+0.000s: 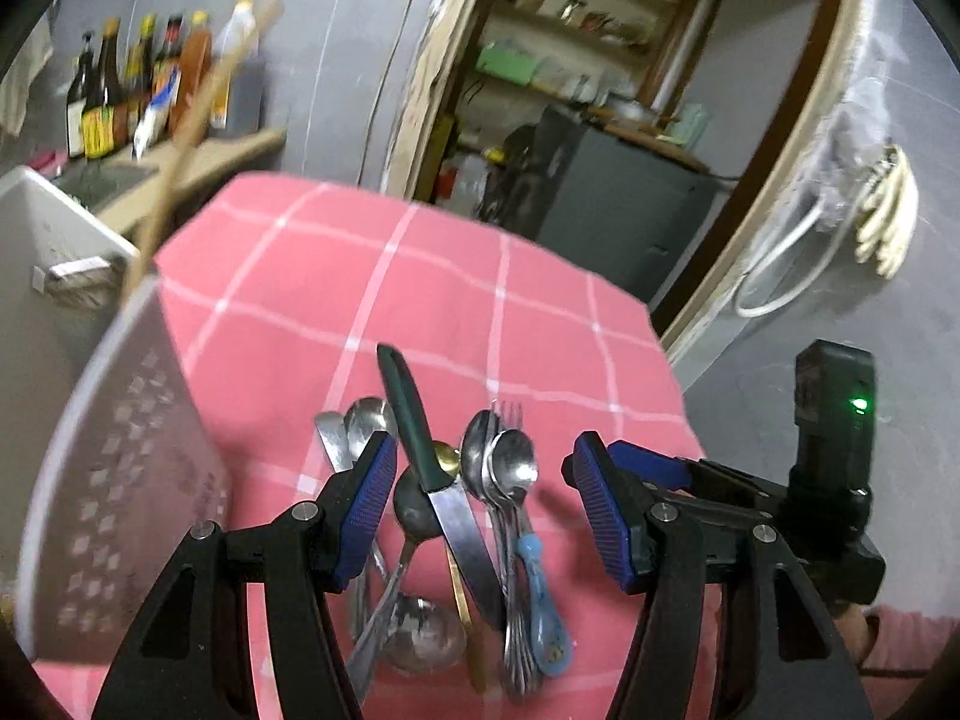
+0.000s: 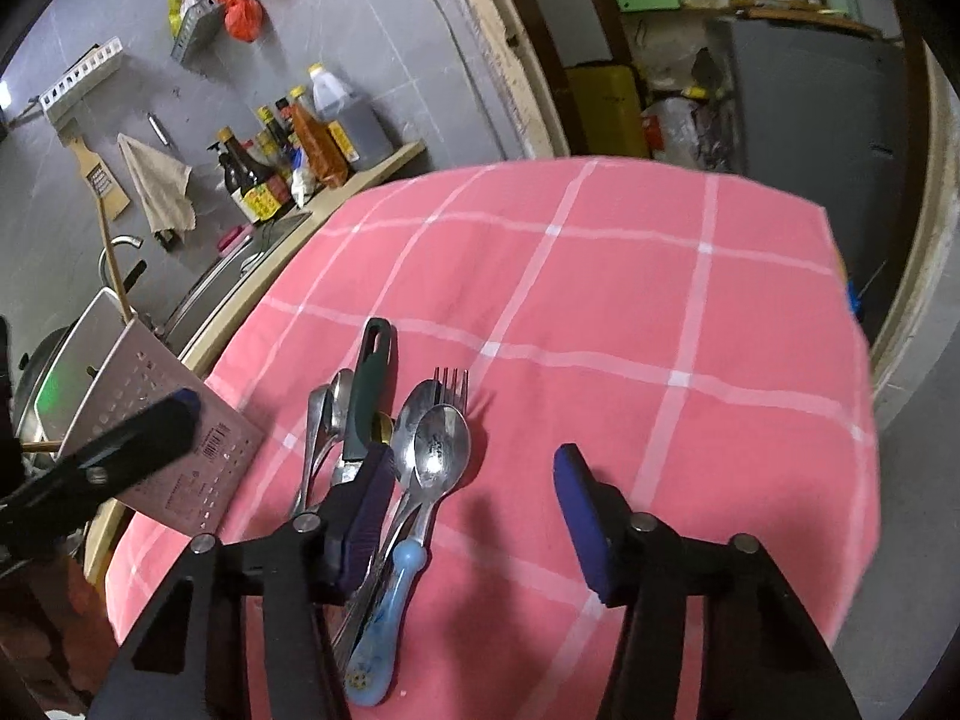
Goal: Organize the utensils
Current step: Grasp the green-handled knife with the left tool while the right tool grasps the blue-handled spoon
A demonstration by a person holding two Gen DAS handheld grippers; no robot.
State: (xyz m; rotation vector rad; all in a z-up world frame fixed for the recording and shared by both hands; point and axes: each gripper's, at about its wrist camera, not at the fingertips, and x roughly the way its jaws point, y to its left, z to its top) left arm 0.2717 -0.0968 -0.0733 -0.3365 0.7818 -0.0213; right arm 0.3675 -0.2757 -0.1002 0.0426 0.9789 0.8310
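A heap of utensils lies on the pink checked cloth [image 1: 456, 276]: a green-handled knife [image 1: 414, 420], several steel spoons [image 1: 510, 468], a fork [image 1: 509, 411] and a blue-handled spoon [image 1: 543, 594]. My left gripper [image 1: 485, 450] hangs over the heap, open, with the knife and spoons between its jaws and neither pad touching them. My right gripper [image 2: 474, 462] is open too. Its left pad [image 2: 366, 504] sits beside the spoons [image 2: 441, 444], and the blue-handled spoon [image 2: 384, 612] runs under it. A perforated pale utensil holder [image 1: 120, 468] stands at the left.
A thin wooden stick [image 1: 180, 144] leans out of the holder. Sauce bottles [image 2: 282, 162] line a counter beside a sink [image 2: 228, 276] beyond the table's left edge. An open doorway [image 1: 600, 120] lies behind. The cloth [image 2: 660, 312] ends at the table's right edge.
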